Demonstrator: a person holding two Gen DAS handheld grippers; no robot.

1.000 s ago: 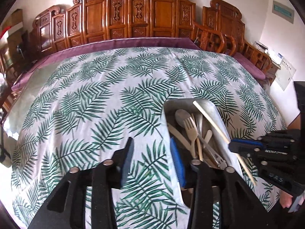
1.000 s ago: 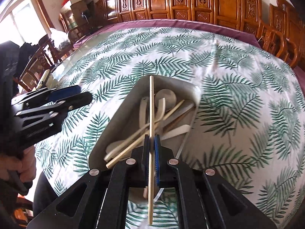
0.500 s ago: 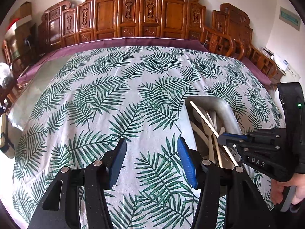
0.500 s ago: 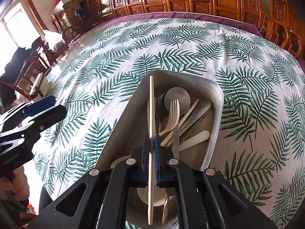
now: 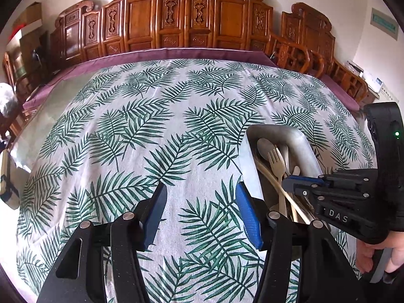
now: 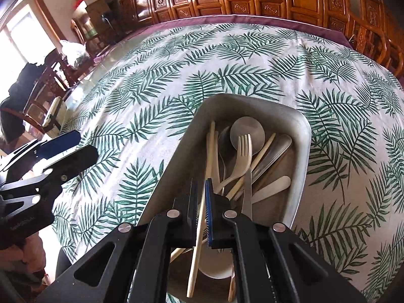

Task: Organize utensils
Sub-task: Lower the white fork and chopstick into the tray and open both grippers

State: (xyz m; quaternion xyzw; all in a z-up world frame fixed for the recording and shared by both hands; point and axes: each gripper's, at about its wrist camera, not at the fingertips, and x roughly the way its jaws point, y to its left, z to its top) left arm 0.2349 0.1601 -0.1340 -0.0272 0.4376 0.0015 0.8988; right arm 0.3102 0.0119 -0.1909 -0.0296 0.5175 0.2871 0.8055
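Note:
A grey metal tray (image 6: 301, 136) on the leaf-print tablecloth holds a cream fork (image 6: 242, 156), metal spoons, a knife and several pale sticks. My right gripper (image 6: 201, 189) is low over the tray's near end, its jaws slightly apart around a wooden chopstick (image 6: 208, 156) that now lies into the tray. In the left wrist view the tray (image 5: 306, 149) is at the right with the right gripper (image 5: 293, 184) above it. My left gripper (image 5: 200, 202) is open and empty over bare cloth left of the tray.
The leaf-print tablecloth (image 5: 156, 126) covers a large table with a purple border. Carved wooden chairs (image 5: 192, 15) line the far edge. More chairs and a bag stand off the left side (image 6: 73, 53).
My right gripper moved down toward the tray and loosened its jaws; the chopstick's far end dropped among the utensils. My left gripper shifted left, away from the tray.

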